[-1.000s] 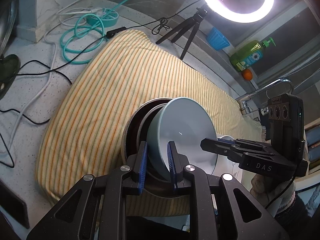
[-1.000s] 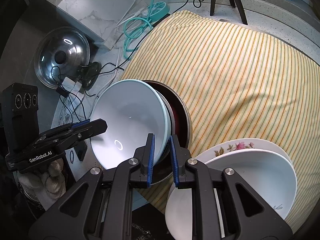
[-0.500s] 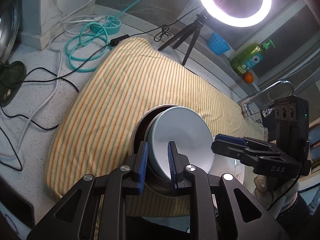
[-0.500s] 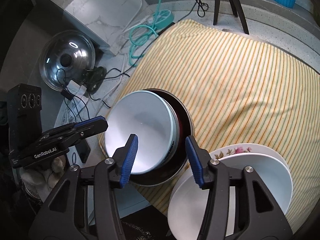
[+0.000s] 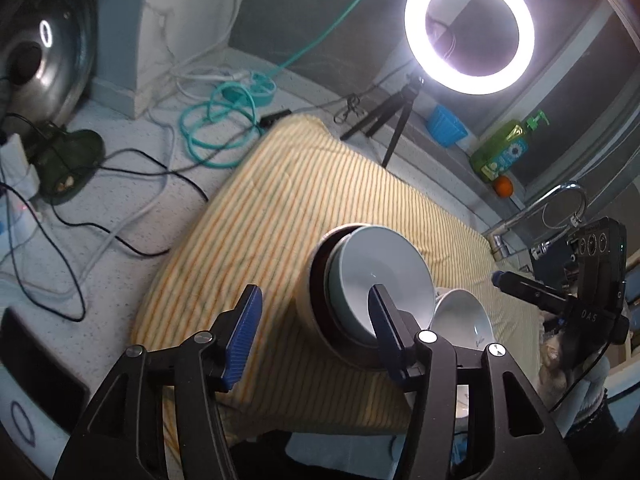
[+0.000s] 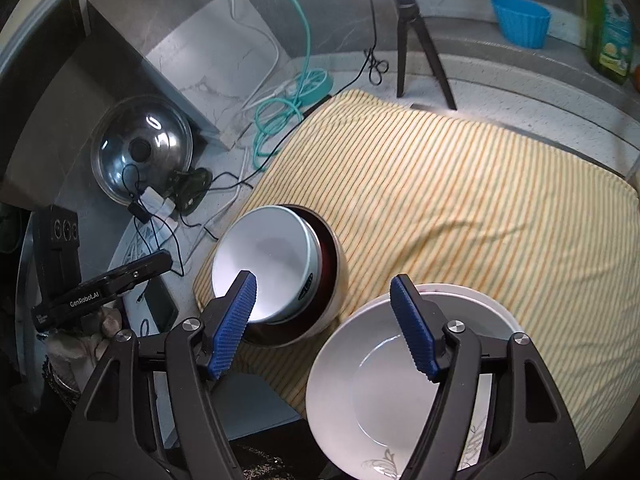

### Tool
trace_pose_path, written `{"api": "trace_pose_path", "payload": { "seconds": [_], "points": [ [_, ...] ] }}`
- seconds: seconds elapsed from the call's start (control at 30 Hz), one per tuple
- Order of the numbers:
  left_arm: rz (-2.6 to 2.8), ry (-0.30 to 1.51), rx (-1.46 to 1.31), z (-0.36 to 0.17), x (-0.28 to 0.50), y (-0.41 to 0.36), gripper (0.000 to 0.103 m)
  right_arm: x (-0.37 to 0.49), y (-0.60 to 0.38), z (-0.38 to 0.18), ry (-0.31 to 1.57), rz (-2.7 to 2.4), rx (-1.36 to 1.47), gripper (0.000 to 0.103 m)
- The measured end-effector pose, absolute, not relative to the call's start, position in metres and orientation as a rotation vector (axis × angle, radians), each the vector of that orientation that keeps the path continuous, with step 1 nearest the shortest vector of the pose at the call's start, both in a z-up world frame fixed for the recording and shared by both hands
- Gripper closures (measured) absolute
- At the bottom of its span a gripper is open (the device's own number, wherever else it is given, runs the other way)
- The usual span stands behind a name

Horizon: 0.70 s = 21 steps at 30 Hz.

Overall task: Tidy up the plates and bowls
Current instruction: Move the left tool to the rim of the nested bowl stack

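A speckled worktop (image 5: 120,152) carries a yellow striped cloth (image 6: 460,200) spread like a mat. Near the cloth's front edge, a pale blue bowl (image 5: 380,264) sits tilted inside a larger bowl with a dark red inside (image 6: 326,252), its rim leaning against the larger bowl's wall. Just beside them, at the cloth's front corner, a white bowl (image 6: 380,380) rests on a white plate (image 6: 500,308).

The left hand-held gripper (image 5: 316,326) has just been opening; its blue-padded jaws stand apart with nothing between them, held clear of the nested bowls. One pad overlaps the blue bowl's rim in its own view, but the right wrist view shows this gripper off to the side, away from the bowls. The right hand-held gripper (image 6: 326,320) has also just been opening; its jaws are wide and empty, hovering above the gap between the nested bowls and the white bowl, touching neither.

Behind the cloth stand a lit ring light (image 5: 469,26) on a small tripod (image 6: 416,40), a coil of teal cable (image 5: 218,128), a blue cup (image 6: 520,20) and a green soap bottle (image 5: 502,152). A metal lid (image 6: 140,148) leans at the left among black and white cables.
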<state>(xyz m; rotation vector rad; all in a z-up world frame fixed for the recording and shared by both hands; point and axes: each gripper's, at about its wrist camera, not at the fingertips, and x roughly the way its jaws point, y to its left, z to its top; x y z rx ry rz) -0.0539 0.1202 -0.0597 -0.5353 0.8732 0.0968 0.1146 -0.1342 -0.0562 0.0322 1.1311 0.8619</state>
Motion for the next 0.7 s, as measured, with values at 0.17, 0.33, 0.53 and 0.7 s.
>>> {"api": "trace_pose_path", "payload": {
  "seconds": [0.17,0.33,0.53,0.7],
  "points": [
    [0.115,0.792,-0.511,-0.054,-0.069,0.118,0.031,0.111,-0.156,-0.047,1.080,0.811,0.023,0.031],
    [0.182,0.830,-0.517,-0.066,-0.074,0.116,0.031,0.104,-0.166,-0.047,1.042,0.779,0.015,0.031],
    [0.213,0.905,-0.559,-0.087,-0.073,0.110,0.031,0.097,-0.168,-0.052,0.979,0.774,0.008,0.031],
    [0.202,0.915,-0.587,-0.091,-0.071,0.107,0.034,0.099,-0.158,-0.060,1.022,0.778,-0.023,0.031]
  ]
}}
